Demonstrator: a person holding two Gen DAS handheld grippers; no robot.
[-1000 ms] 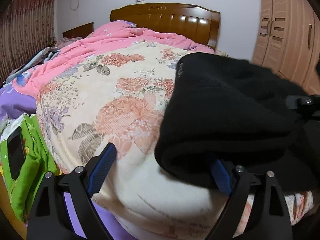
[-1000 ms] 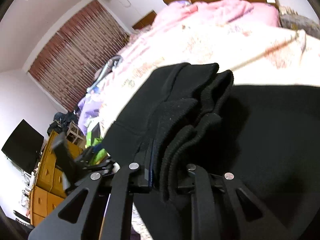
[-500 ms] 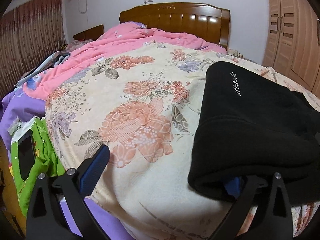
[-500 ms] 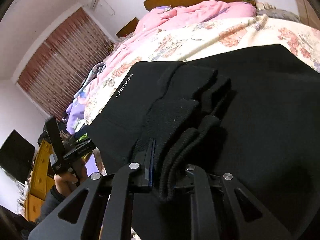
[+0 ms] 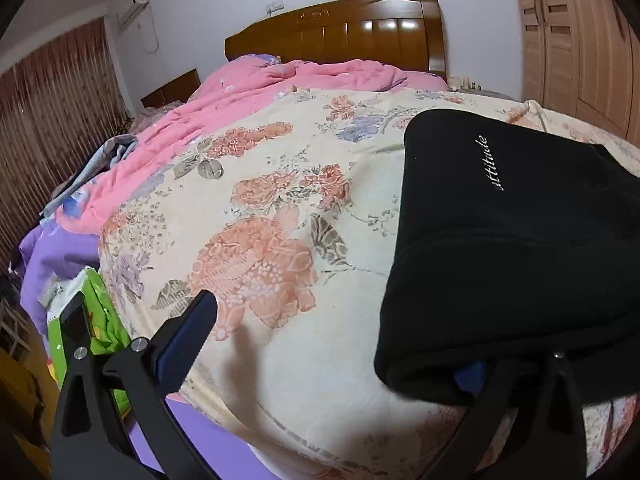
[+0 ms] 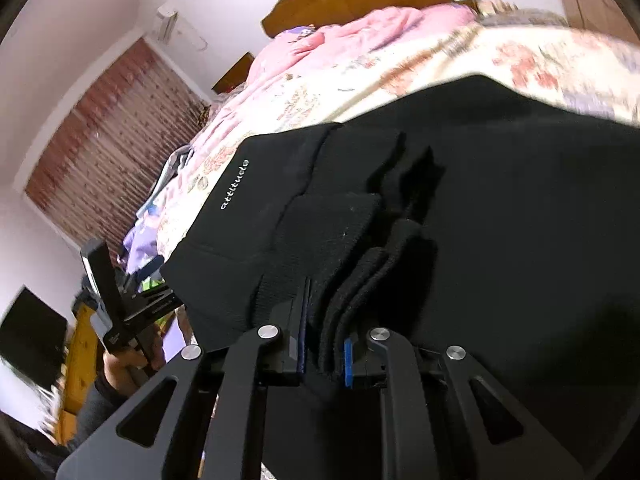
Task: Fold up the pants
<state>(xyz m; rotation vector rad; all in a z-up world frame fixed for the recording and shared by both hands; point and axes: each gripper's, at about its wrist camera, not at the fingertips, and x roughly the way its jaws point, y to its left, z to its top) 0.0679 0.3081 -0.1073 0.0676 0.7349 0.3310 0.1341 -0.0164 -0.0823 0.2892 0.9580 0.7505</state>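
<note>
Black folded pants [image 5: 516,248] with white "attitude" lettering lie on the floral blanket, at the right of the left wrist view. My left gripper [image 5: 332,344] is open; its left finger [image 5: 188,332] hangs over the blanket and its right finger is half hidden under the pants' near edge. In the right wrist view the pants [image 6: 500,220] fill the frame. My right gripper [image 6: 324,344] is shut on the bunched ribbed cuffs [image 6: 352,276] of the pants. The left gripper also shows far left in that view [image 6: 120,312].
The bed carries a floral blanket [image 5: 260,220], a pink quilt [image 5: 280,84] and a wooden headboard [image 5: 340,28]. A green bag [image 5: 96,320] and purple sheet [image 5: 60,248] sit off the bed's left edge. A wooden wardrobe [image 5: 576,40] stands right.
The pants have been lowered flat onto the blanket, showing the lettering. My left gripper has drawn back and left from them. My right gripper stays shut on the cuffs.
</note>
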